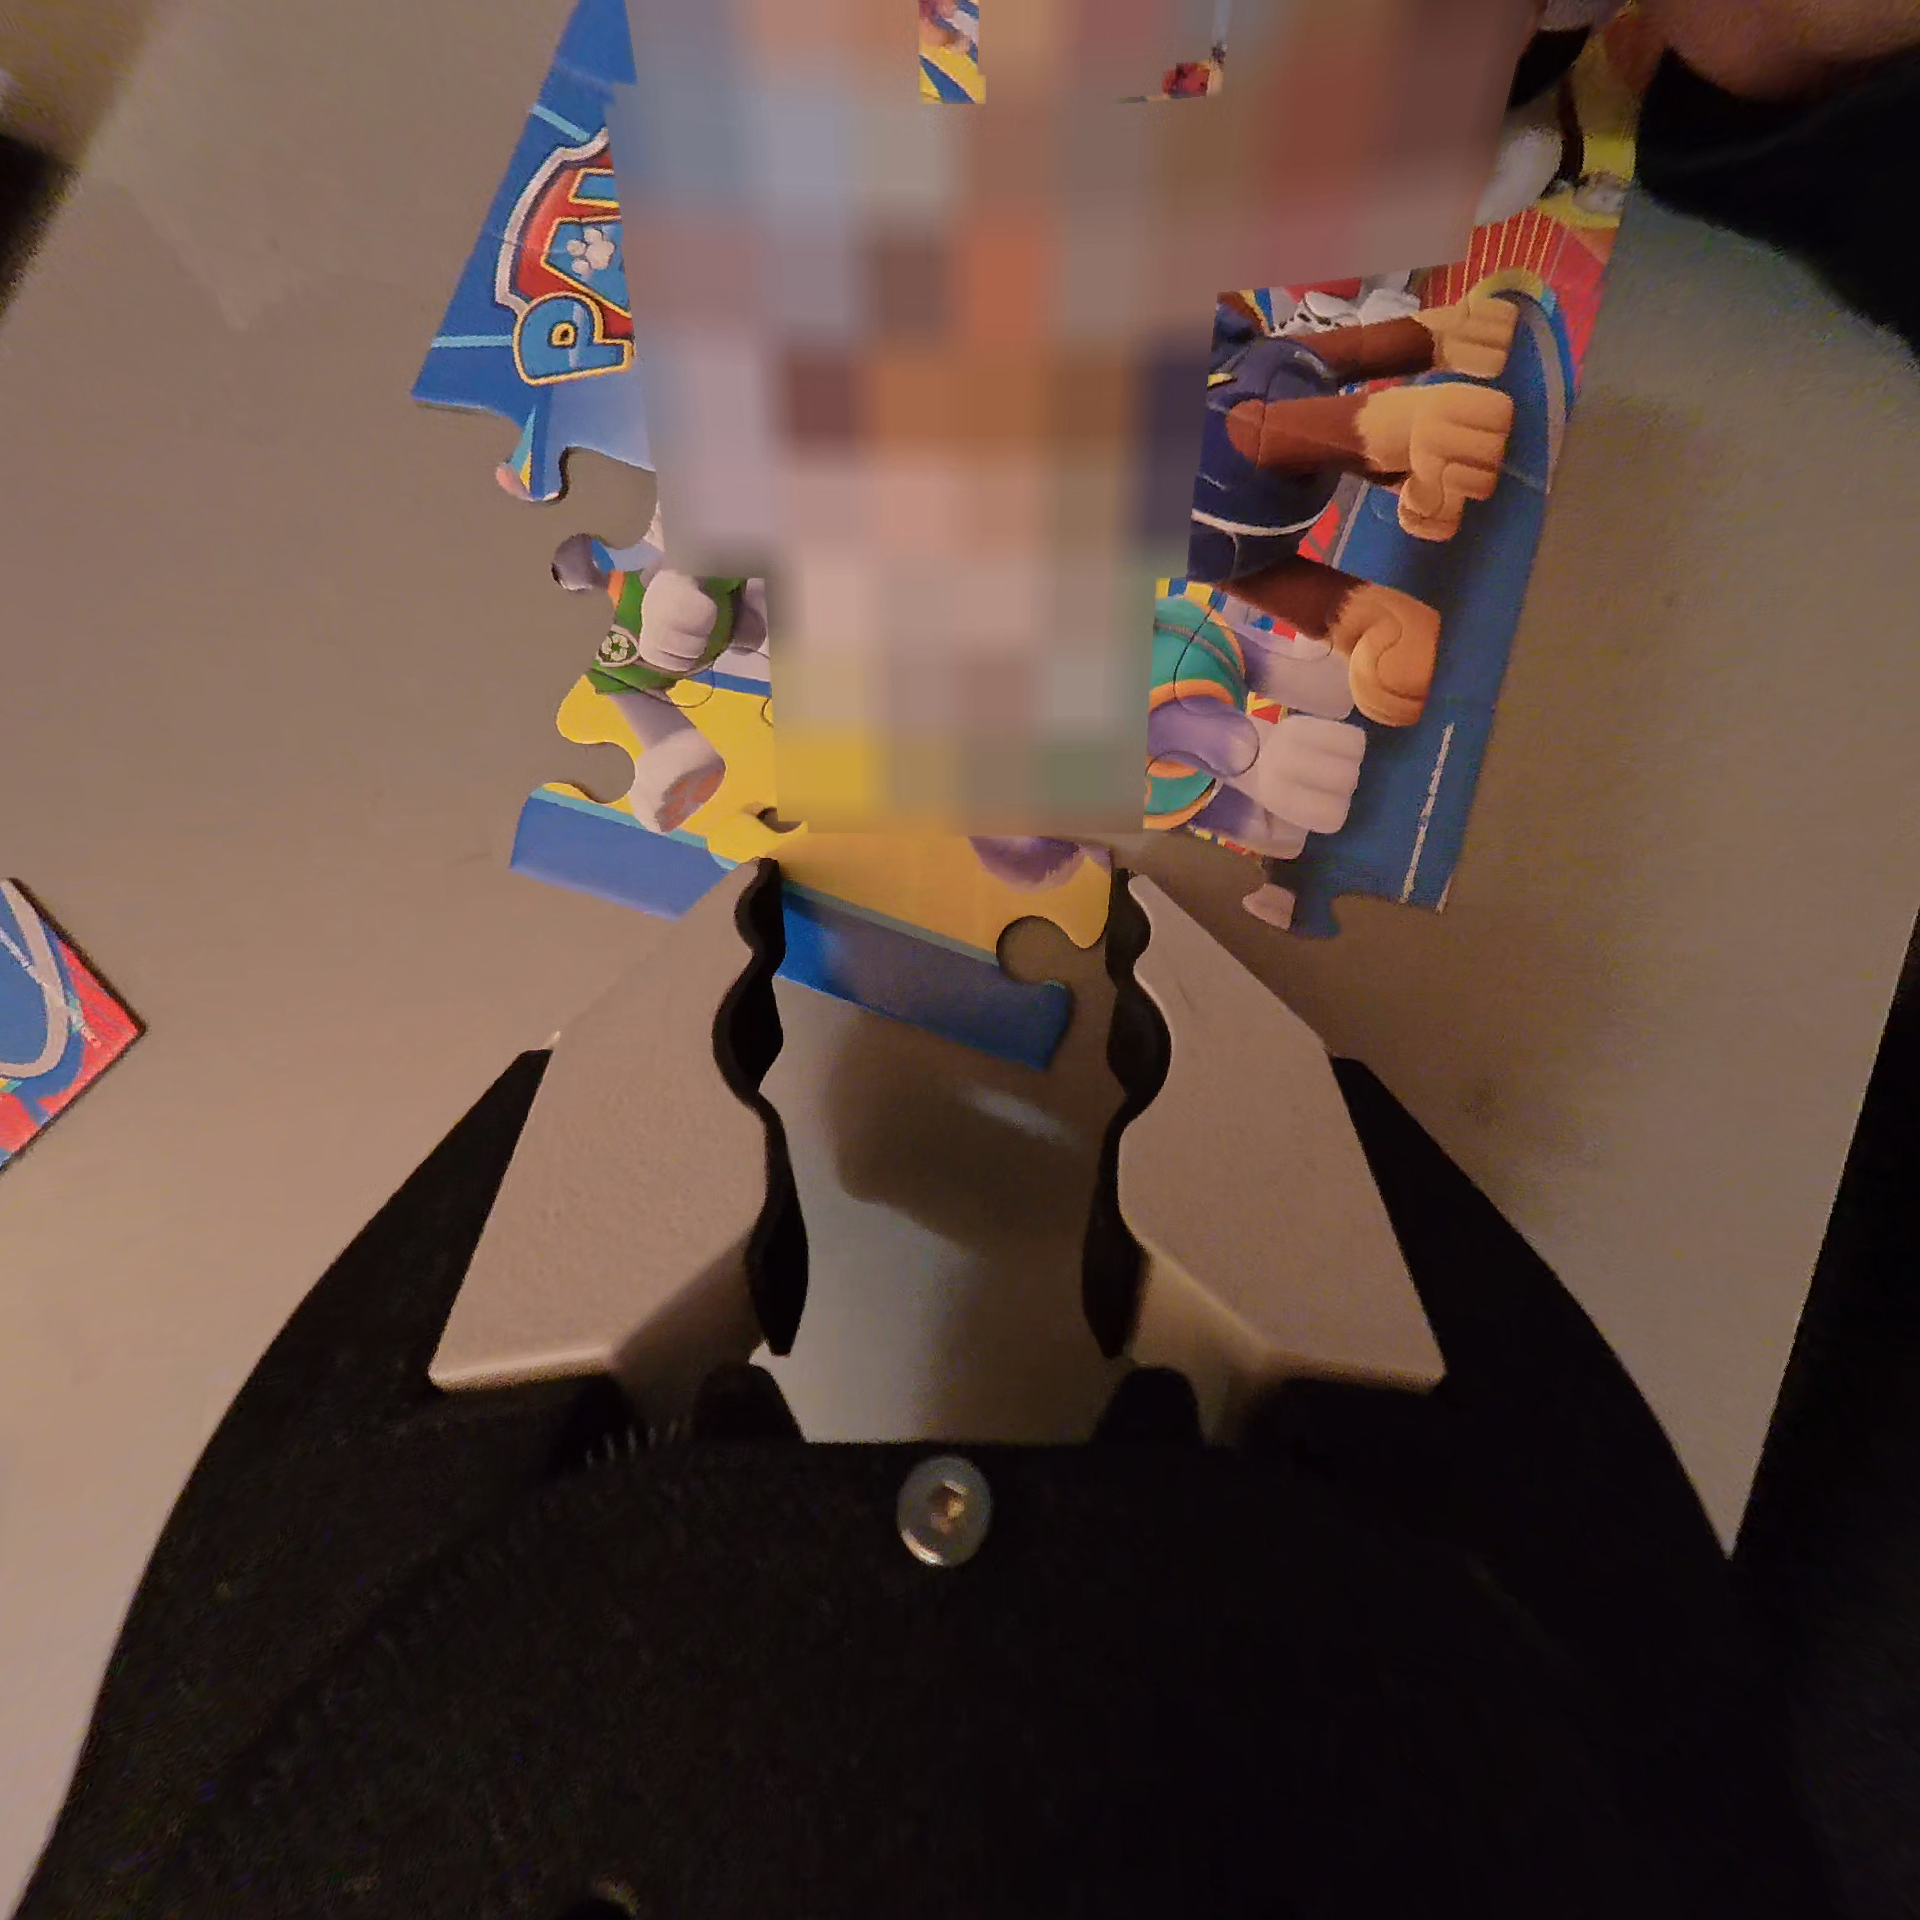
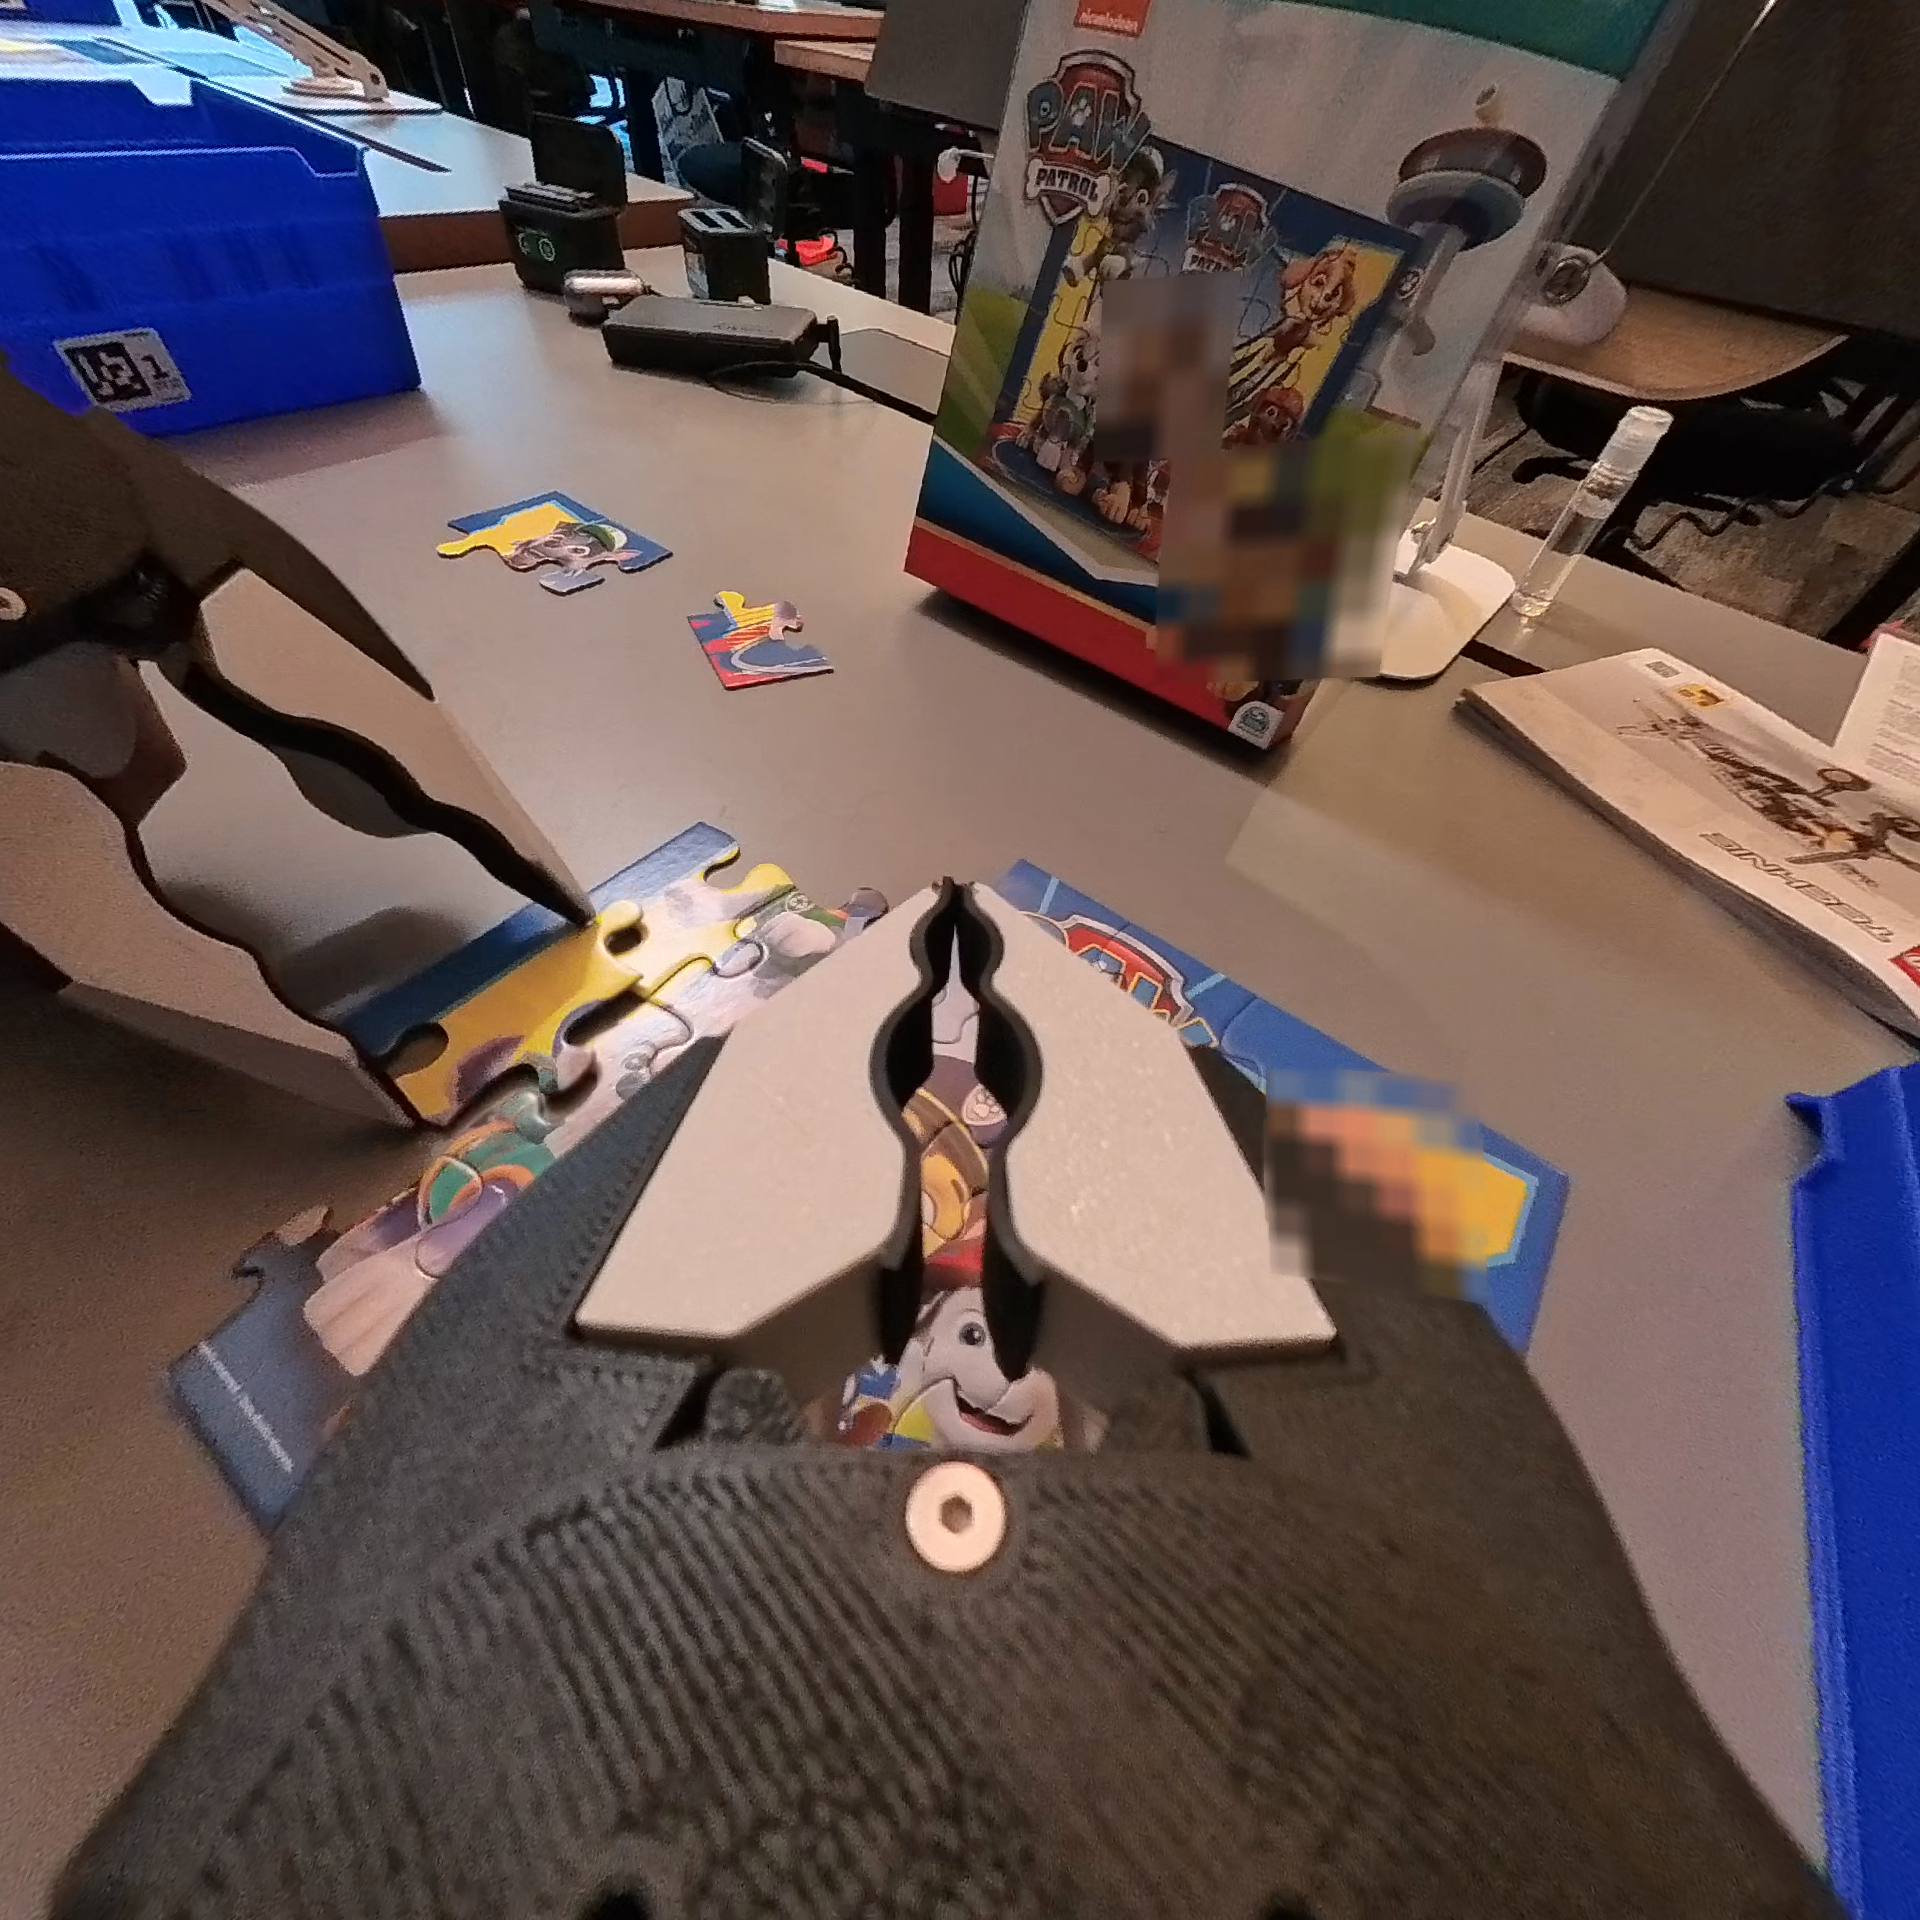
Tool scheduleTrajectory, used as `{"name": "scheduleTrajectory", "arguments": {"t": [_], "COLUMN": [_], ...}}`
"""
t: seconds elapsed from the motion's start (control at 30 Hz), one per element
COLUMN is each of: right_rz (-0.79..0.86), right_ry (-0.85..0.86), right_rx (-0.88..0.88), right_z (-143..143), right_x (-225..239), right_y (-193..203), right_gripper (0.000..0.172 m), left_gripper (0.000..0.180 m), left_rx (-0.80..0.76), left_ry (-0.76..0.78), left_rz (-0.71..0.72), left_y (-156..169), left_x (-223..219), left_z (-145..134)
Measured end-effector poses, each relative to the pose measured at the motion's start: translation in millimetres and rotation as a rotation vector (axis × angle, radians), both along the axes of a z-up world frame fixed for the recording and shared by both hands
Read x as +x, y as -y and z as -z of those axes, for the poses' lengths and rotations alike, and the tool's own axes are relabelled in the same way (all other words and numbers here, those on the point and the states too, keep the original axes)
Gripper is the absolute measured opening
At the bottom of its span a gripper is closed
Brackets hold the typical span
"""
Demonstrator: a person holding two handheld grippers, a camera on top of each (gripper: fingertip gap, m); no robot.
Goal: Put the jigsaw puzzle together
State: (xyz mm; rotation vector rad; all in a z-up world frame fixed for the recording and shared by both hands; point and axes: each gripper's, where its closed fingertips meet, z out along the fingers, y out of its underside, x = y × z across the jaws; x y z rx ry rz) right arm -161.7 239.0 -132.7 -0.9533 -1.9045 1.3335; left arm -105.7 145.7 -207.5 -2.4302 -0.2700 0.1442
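Grey table (image 2: 727, 748) carries a part-built puzzle (image 2: 1299, 997). Left tool (image 1: 940, 914) grips a yellow-and-blue piece (image 1: 914, 956) by its side edges at the near-left border; right tool (image 2: 951, 899), closed and empty, hovers above. Pushing harder could buckle joined pieces or skew the tab.

— Item one: our left gripper (image 1: 940, 914), fingers spread either side of a yellow-and-blue puzzle piece (image 1: 925, 951).

— Do we log contact?

— Cannot tell. Beyond it, the part-assembled puzzle (image 1: 1351, 582); one loose piece (image 1: 52, 1023) on our grey table (image 1: 260, 675).
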Motion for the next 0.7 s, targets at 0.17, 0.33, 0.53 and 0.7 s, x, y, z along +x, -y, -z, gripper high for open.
{"name": "scheduleTrajectory", "arguments": {"t": [0.17,0.33,0.53,0.7], "right_rz": [-0.014,-0.147,-0.292,-0.414], "right_ry": [0.016,0.123,0.181,0.208], "right_rx": [0.013,0.047,0.199,0.246], "right_z": [4.1,25.4,48.1,56.8], "right_x": [0.7,10.9,28.7,45.7], "right_y": [3.7,27.4,56.3,72.2], "right_gripper": [0.0,0.0,0.0,0.0], "left_gripper": [0.06,0.06,0.06,0.06], "left_rx": [-0.006,0.007,0.008,-0.007], "left_ry": [0.027,0.071,0.085,0.071], "left_rz": [-0.023,-0.023,-0.027,-0.023], "left_y": [-2.4,-3.5,-4.8,-4.4], "left_x": [3.5,5.4,5.1,4.9], "left_z": [2.4,1.8,1.4,2.1]}}
